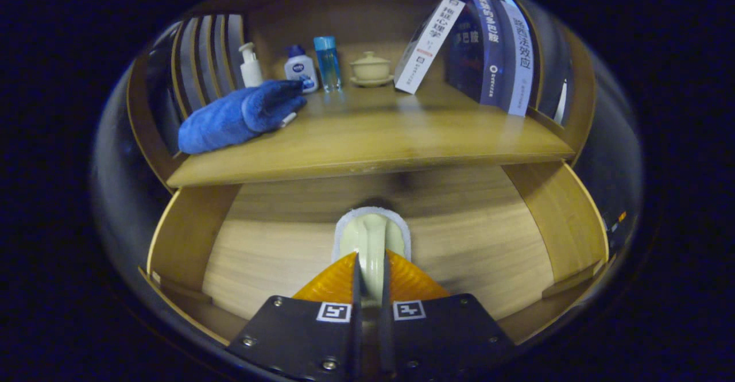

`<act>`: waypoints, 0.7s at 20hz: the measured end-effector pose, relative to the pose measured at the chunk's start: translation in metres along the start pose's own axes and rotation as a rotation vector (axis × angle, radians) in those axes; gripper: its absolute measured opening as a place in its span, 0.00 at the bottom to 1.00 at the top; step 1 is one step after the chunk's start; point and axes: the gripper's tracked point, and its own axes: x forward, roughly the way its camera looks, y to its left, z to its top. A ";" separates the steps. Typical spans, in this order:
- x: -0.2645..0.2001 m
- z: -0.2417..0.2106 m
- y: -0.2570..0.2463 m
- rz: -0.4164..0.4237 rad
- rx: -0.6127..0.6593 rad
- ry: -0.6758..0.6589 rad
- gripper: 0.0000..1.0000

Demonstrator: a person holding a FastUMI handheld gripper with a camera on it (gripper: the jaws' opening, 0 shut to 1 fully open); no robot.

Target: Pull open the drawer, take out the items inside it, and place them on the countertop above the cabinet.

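The wooden drawer (pixel 189 238) is pulled open below me, and the part of its floor I can see is bare. My gripper (pixel 370 262) hangs over it, shut on a pale cream item with a white fuzzy rim (pixel 372 230), which sticks out just ahead of the fingertips. Beyond the drawer runs the wooden countertop (pixel 373 141). On its left lies a rolled blue towel (pixel 241 115) with a small white item partly under it.
Along the back of the countertop stand a white pump bottle (pixel 250 66), a white bottle with a blue cap (pixel 300 67), a clear blue bottle (pixel 327 63) and a cream lidded cup on a saucer (pixel 371 69). Leaning books (pixel 488 49) stand at the right. Slatted wooden sides frame the shelf.
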 end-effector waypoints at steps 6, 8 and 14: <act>-0.032 0.014 0.004 0.076 0.018 -0.176 0.12; -0.047 0.020 0.001 0.084 0.017 -0.242 0.12; -0.110 0.056 -0.001 0.127 0.050 -0.494 0.12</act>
